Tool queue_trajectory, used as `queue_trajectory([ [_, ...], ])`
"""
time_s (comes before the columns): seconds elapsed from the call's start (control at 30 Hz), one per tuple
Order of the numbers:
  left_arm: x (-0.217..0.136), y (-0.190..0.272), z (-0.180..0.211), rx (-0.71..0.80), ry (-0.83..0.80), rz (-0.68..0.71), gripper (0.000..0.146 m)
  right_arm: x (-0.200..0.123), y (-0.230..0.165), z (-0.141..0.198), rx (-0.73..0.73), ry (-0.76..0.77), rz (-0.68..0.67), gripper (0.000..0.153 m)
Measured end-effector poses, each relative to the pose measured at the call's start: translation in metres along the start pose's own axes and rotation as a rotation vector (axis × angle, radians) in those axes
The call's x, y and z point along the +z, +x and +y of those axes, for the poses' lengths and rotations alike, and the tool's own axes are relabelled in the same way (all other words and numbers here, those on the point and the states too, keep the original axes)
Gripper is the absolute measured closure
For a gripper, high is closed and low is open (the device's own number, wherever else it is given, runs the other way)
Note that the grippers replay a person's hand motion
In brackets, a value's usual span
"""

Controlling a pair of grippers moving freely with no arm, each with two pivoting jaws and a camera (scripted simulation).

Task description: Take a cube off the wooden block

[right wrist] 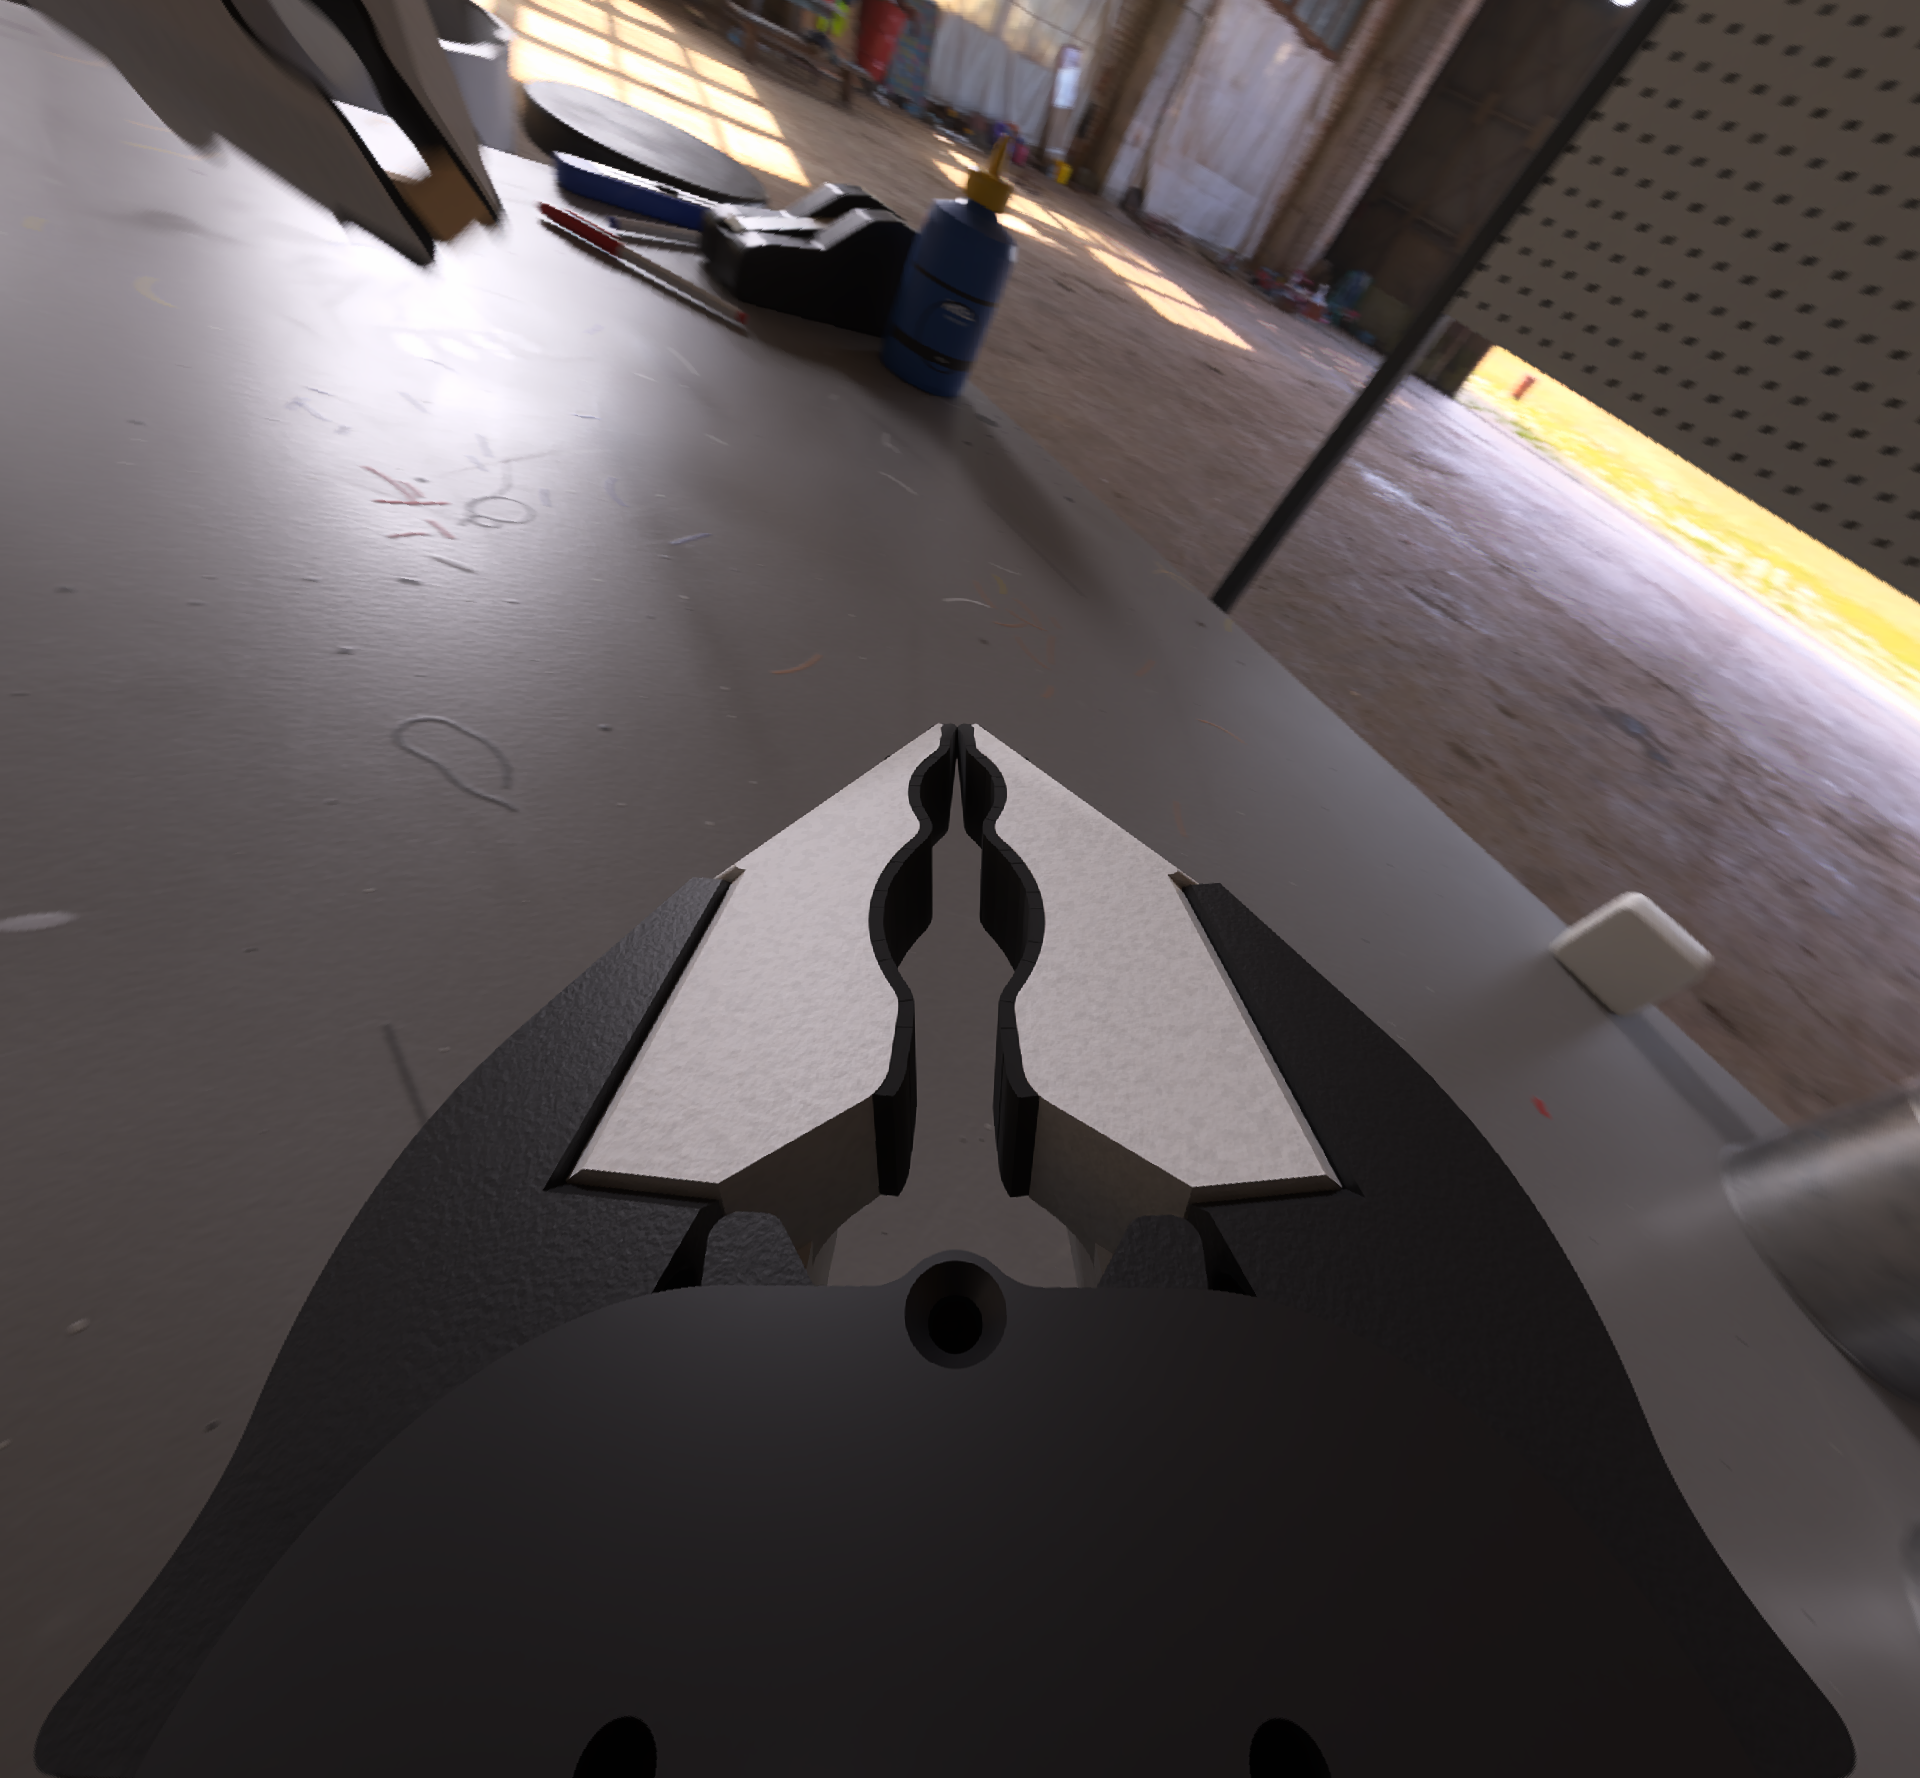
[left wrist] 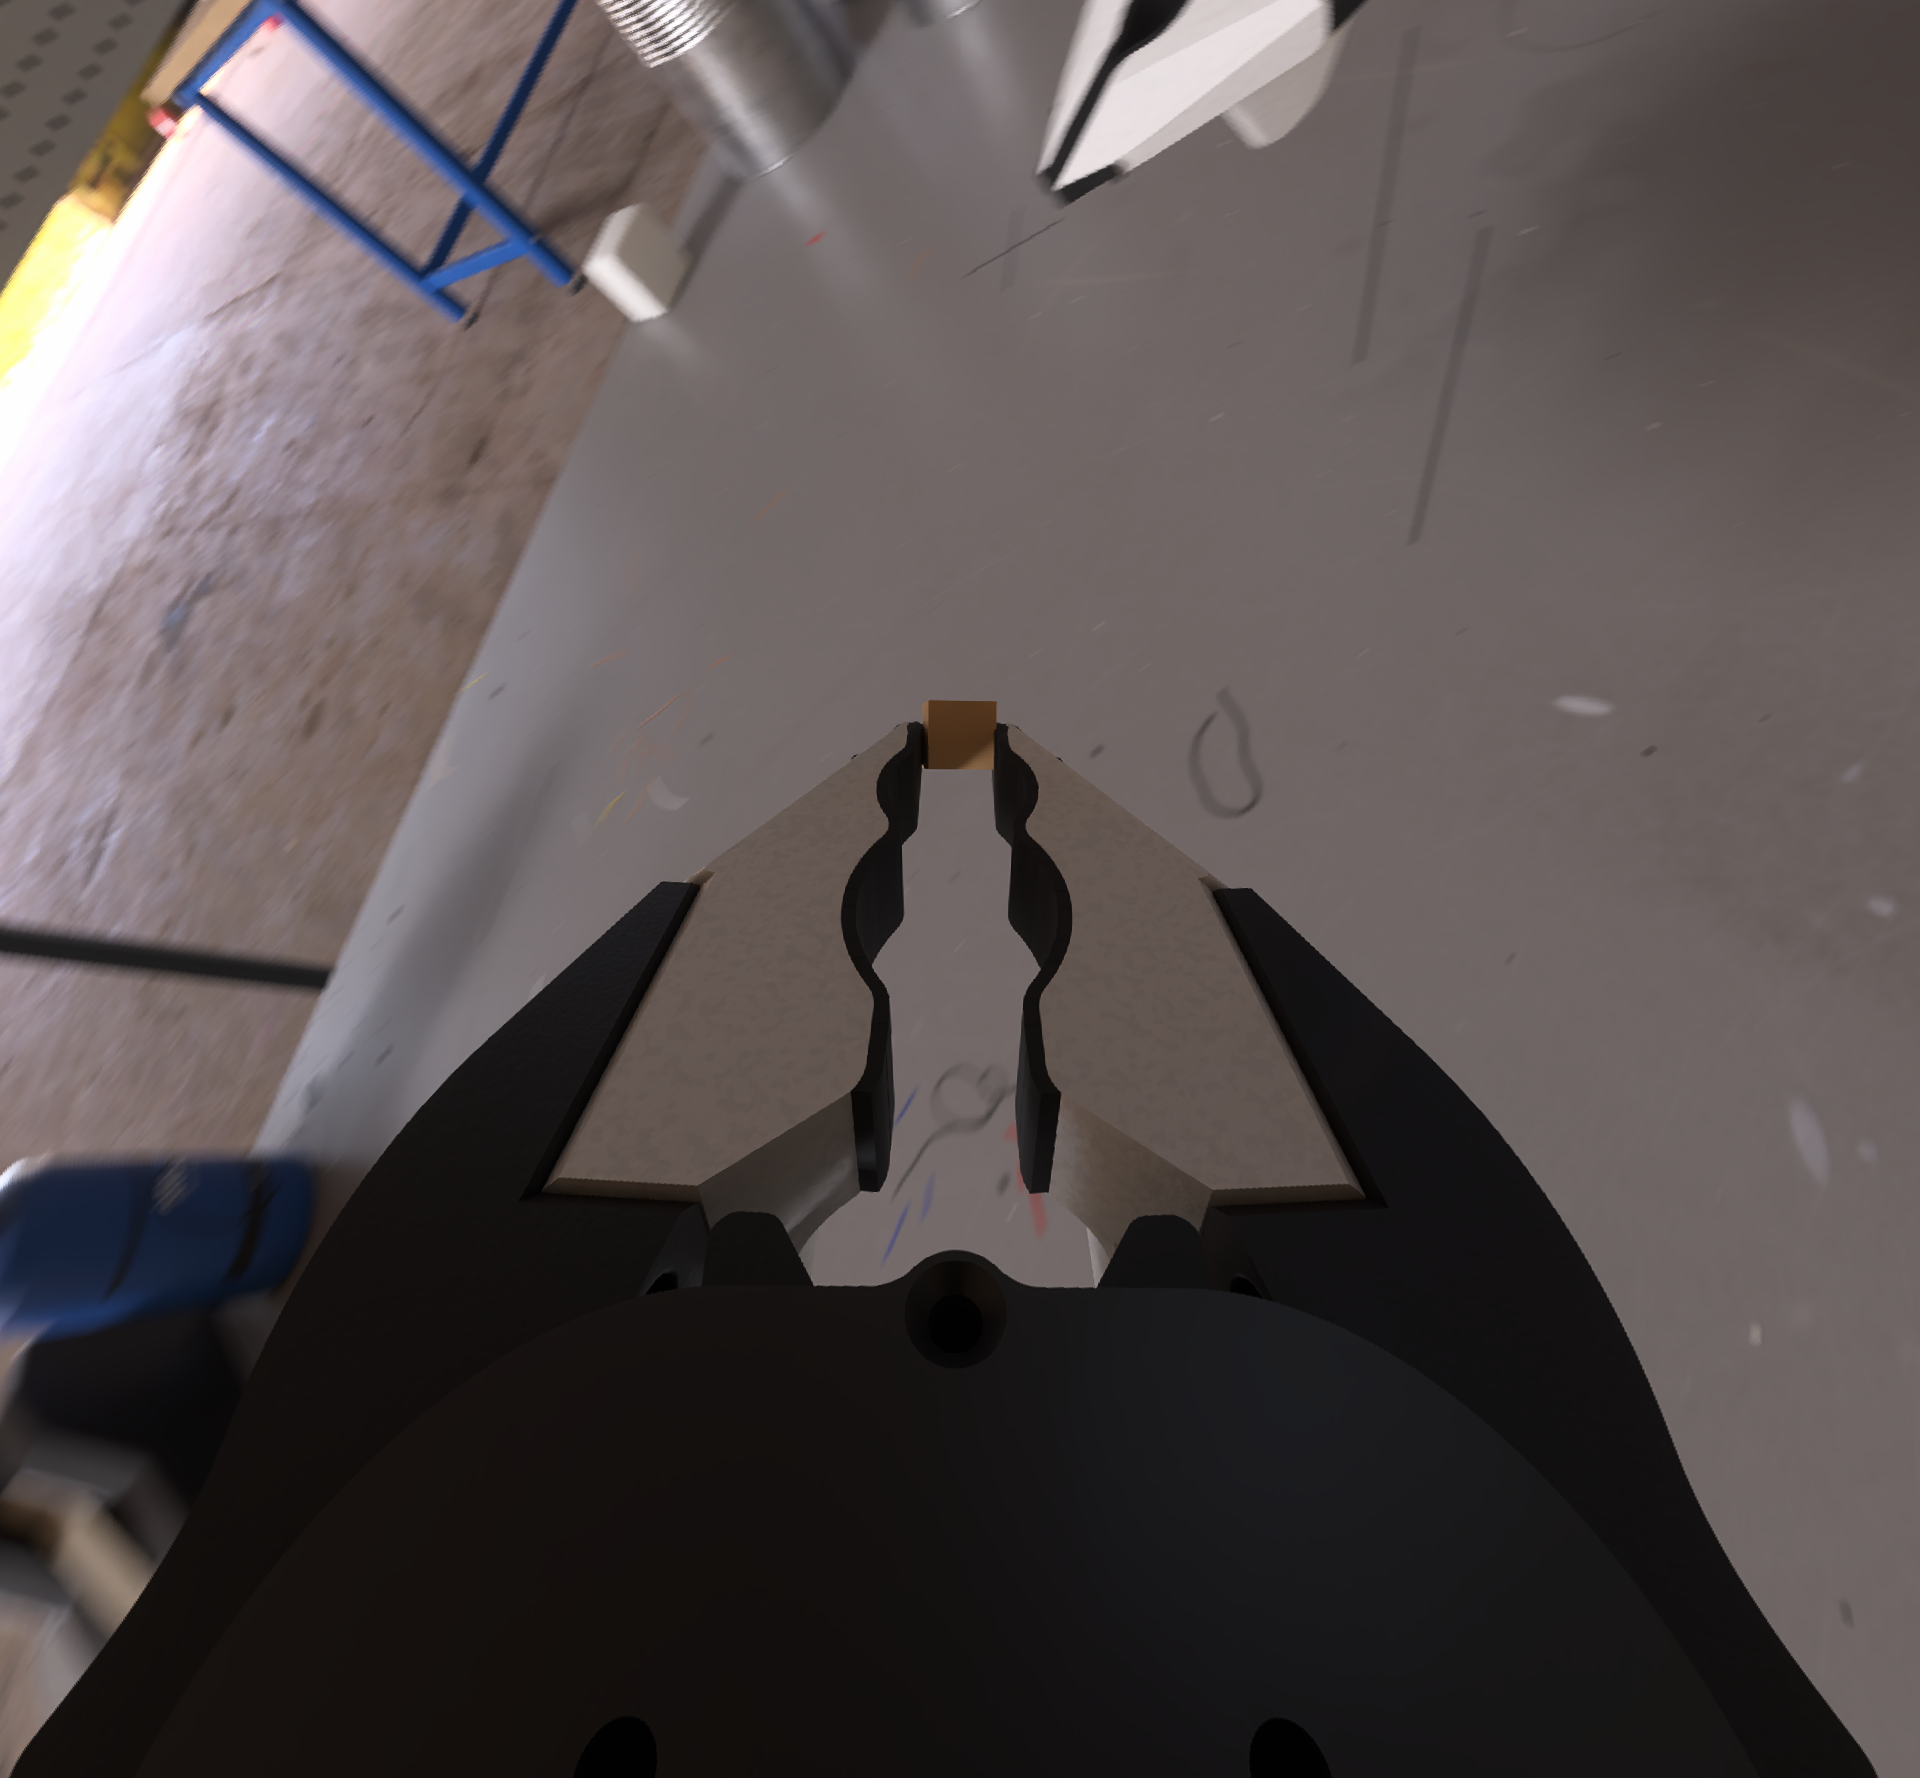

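Note:
My left gripper [left wrist: 959, 741] is shut on a small tan cube [left wrist: 959, 734], pinched at the fingertips above the grey table [left wrist: 1143, 502]. The wooden block shows in neither view. My right gripper [right wrist: 956, 733] is shut and empty, its tips meeting over the table [right wrist: 312, 637] near the table's right edge. The right gripper also shows in the left wrist view [left wrist: 1081, 170] at the top right. The left gripper shows in the right wrist view [right wrist: 436, 201] at the top left, and the cube is hidden there.
Metal threaded pipes [left wrist: 717, 45] stand at the far end. A blue bottle [right wrist: 948, 294], a black stapler-like tool [right wrist: 810, 263], pens [right wrist: 644, 263] and a dark round disc [right wrist: 634, 139] lie at the far edge. A white clip [right wrist: 1626, 949] sits on the table's right edge.

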State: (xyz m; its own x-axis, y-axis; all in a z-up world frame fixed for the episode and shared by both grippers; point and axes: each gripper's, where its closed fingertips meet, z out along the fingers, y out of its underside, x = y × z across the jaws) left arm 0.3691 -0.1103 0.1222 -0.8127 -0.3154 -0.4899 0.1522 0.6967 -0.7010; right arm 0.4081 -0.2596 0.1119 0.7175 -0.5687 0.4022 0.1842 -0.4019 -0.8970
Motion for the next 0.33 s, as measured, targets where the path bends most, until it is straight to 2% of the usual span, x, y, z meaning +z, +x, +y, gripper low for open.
queue_trajectory([
  [0.1,0.036,0.034,-0.009,0.032,0.062,0.105,0.133,0.0,-0.02,-0.004,0.019,0.035,-0.122,0.153],
  [0.17,0.055,0.053,-0.004,0.074,0.038,0.153,0.133,0.0,-0.036,-0.006,0.031,0.047,-0.212,0.151],
  [0.33,0.072,0.086,0.016,0.114,-0.039,0.221,0.133,0.001,-0.068,0.0,0.004,0.003,-0.376,0.145],
])
